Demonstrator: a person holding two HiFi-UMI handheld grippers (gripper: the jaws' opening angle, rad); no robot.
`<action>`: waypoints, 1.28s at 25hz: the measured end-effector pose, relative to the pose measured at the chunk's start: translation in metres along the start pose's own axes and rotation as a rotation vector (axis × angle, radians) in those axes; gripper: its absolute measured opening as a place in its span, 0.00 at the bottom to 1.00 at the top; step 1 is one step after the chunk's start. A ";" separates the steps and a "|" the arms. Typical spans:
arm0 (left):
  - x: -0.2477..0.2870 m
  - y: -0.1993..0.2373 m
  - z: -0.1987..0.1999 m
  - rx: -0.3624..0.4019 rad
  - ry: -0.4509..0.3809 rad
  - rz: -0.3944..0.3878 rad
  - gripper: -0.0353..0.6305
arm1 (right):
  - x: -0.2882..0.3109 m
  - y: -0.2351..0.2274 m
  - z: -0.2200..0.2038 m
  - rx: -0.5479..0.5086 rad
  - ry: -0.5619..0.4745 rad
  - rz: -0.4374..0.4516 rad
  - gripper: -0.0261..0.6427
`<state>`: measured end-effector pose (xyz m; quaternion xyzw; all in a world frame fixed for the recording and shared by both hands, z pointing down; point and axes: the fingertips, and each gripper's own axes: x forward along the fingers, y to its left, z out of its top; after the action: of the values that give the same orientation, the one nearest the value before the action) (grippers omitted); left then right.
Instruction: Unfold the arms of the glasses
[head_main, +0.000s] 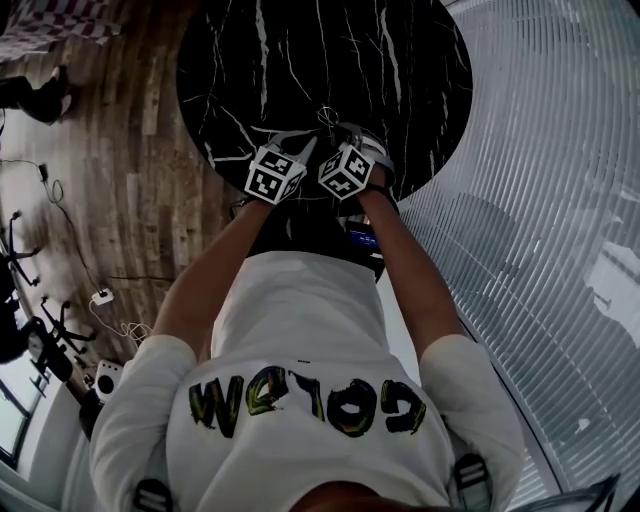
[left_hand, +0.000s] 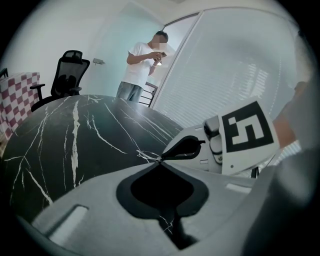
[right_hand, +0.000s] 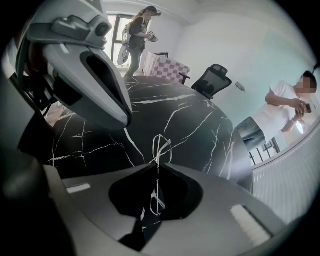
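Observation:
A pair of thin wire-framed glasses (head_main: 328, 117) is just above the black marble table (head_main: 300, 60), near its front edge. In the right gripper view one lens loop (right_hand: 161, 147) sticks out past the tips and the wire runs back between the jaws. My right gripper (right_hand: 157, 167) is shut on that wire. In the left gripper view the glasses (left_hand: 148, 156) end at the tips of my left gripper (left_hand: 159, 162), which is shut on the wire. The right gripper (left_hand: 163, 158) meets it there, tip to tip. In the head view the left gripper (head_main: 308, 142) and the right gripper (head_main: 338, 130) are side by side.
A person (left_hand: 142, 62) stands beyond the table's far side beside a black office chair (left_hand: 67, 75). Another person (right_hand: 137, 35) stands by a window. A checkered seat (left_hand: 17, 92) is at the left. A glass wall with blinds (head_main: 540, 200) curves along the right.

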<state>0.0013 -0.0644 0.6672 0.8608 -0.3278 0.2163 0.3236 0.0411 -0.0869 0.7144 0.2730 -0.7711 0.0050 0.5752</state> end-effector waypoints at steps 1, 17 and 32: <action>-0.001 -0.001 0.000 0.000 0.000 0.001 0.06 | -0.002 -0.001 0.000 0.007 -0.002 0.001 0.07; 0.003 -0.013 0.004 -0.024 0.020 -0.022 0.06 | -0.038 -0.008 0.014 0.268 -0.079 0.111 0.06; 0.042 -0.016 -0.017 -0.191 0.088 -0.101 0.15 | -0.047 0.007 0.009 0.372 -0.108 0.185 0.06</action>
<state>0.0382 -0.0611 0.6971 0.8312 -0.2887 0.2052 0.4286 0.0393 -0.0648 0.6717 0.3025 -0.8083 0.1853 0.4699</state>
